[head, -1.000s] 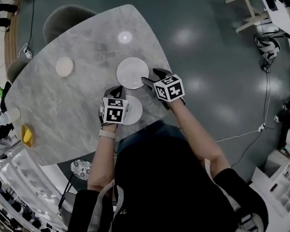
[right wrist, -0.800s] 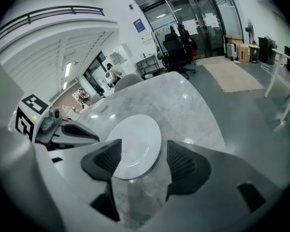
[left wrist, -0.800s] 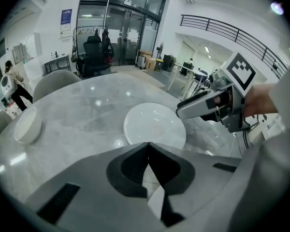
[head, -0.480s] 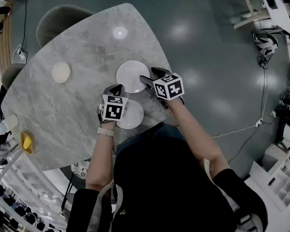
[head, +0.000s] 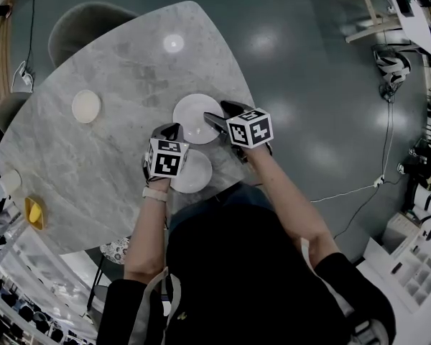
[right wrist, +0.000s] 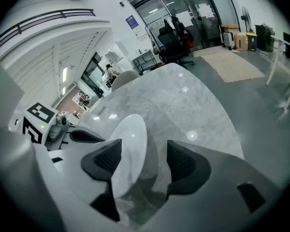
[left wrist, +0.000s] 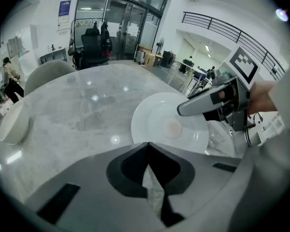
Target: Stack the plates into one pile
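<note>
The right gripper is reaching in from the right side of the grey marble bench. Its fingers are standing apart around the rim of the farther white round plate.

In the right gripper view, the right gripper is showing that plate edge-on between its two dark pads. The plate is sitting close against one pad, and bare bench is showing between it and the other. Nothing is clamping it yet.

The left gripper is hanging just beside the right gripper, over the nearer white round plate. That plate is lying close to the person at the bench's near edge, and the gripper's marker cube is covering its left part.

In the left gripper view, the left gripper is keeping its fingers pressed together at the tips, with nothing between them. Ahead of it, the farther white round plate is lying flat on the bench. The right gripper is stretching a pale finger over that plate's right side.

The two white plates are lying near each other, apart and not stacked. A small cream round dish is sitting well away on the bench's left side, and it is showing at the left edge of the left gripper view. A grey upholstered chair is standing at the far corner of the bench.
</note>
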`<state>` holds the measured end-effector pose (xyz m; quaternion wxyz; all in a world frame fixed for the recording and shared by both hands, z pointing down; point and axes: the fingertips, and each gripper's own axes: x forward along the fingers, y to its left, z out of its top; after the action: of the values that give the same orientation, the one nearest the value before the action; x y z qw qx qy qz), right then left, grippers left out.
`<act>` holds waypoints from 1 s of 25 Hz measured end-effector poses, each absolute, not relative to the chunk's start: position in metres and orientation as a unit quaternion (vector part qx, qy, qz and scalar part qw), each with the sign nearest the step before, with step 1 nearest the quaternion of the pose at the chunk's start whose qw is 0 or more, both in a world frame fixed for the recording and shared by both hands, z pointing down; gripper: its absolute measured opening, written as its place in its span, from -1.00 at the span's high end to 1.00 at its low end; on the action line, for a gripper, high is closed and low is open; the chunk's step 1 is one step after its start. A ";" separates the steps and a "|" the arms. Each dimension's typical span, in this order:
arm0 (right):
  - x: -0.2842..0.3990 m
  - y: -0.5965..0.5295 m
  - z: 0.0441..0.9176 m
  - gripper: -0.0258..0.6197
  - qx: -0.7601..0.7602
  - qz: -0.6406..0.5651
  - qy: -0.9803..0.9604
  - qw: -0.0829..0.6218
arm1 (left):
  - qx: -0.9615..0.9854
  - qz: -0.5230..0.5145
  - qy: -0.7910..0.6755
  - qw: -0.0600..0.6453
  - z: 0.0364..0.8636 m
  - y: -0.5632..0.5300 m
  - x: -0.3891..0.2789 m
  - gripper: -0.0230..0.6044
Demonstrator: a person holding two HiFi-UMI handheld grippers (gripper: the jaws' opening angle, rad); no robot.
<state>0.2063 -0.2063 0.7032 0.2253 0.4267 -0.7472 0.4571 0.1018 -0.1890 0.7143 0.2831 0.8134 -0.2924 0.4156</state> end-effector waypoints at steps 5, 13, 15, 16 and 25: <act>0.202 -0.202 0.703 0.00 0.408 0.474 -0.747 0.224 | 0.816 0.407 -0.292 0.287 0.716 -0.191 0.104 0.90; 0.191 -0.196 0.694 0.68 0.383 0.503 -0.749 0.200 | 0.820 0.409 -0.281 0.286 0.713 -0.192 0.100 0.90; 0.190 -0.197 0.689 0.73 0.381 0.505 -0.751 0.189 | 0.818 0.411 -0.283 0.285 0.712 -0.192 0.097 0.90; 0.190 -0.198 0.686 0.75 0.381 0.506 -0.752 0.183 | 0.817 0.412 -0.286 0.285 0.711 -0.191 0.095 0.90; 0.190 -0.198 0.661 0.82 0.380 0.515 -0.757 0.131 | 0.804 0.410 -0.328 0.278 0.692 -0.181 0.076 0.90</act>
<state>0.1903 -0.1978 0.6614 0.1306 0.3800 -0.7571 0.5151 0.0763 -0.1808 0.6917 0.2777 0.8045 -0.3280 0.4100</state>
